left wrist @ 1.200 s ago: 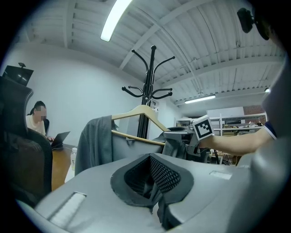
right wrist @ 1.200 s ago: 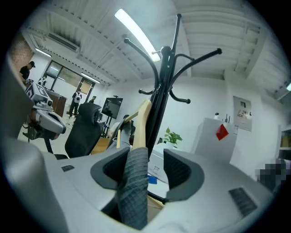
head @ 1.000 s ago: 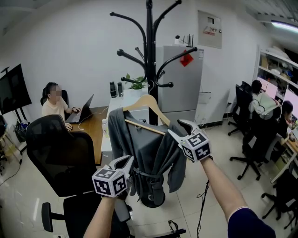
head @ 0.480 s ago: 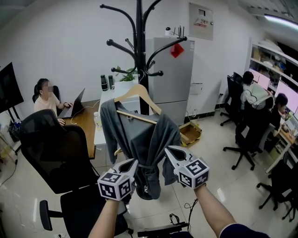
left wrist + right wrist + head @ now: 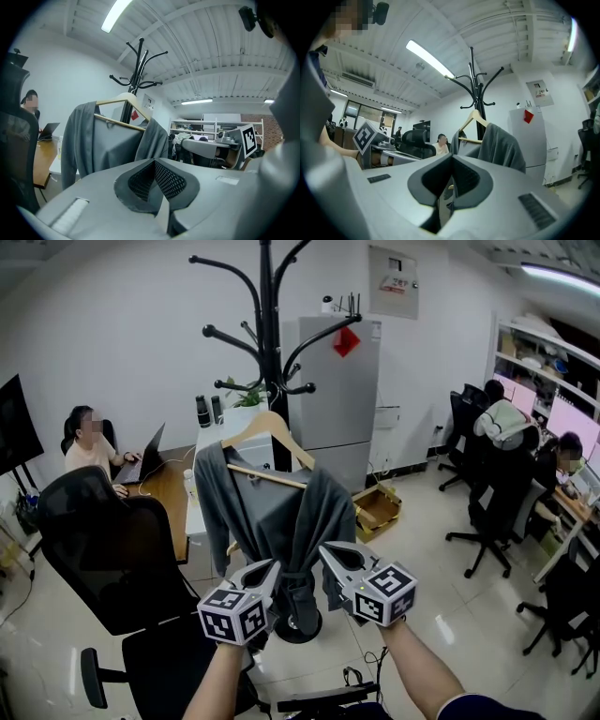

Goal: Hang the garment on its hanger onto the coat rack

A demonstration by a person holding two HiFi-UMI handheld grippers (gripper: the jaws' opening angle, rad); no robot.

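A grey garment (image 5: pixel 272 512) hangs on a wooden hanger (image 5: pixel 267 427) against the pole of the black coat rack (image 5: pixel 269 324). The hanger's hook is hidden against the pole. My left gripper (image 5: pixel 267 570) and right gripper (image 5: pixel 328 554) hover side by side, low in front of the garment's hem, both shut and empty. The left gripper view looks up over its closed jaws (image 5: pixel 154 161) at the garment (image 5: pixel 108 145), clear of it. From the right gripper (image 5: pixel 451 157) the garment (image 5: pixel 501 145) and hanger (image 5: pixel 474 117) also stand apart.
A black office chair (image 5: pixel 112 559) stands close at my left. Behind it a person (image 5: pixel 84 442) sits at a desk with a laptop. A grey fridge (image 5: pixel 337 399) is behind the rack, a cardboard box (image 5: pixel 375 507) on the floor, and seated people (image 5: pixel 506 427) at right.
My right gripper has come down from the hanger's right end to beside the left gripper, and its jaws have closed. The garment stays on the rack.
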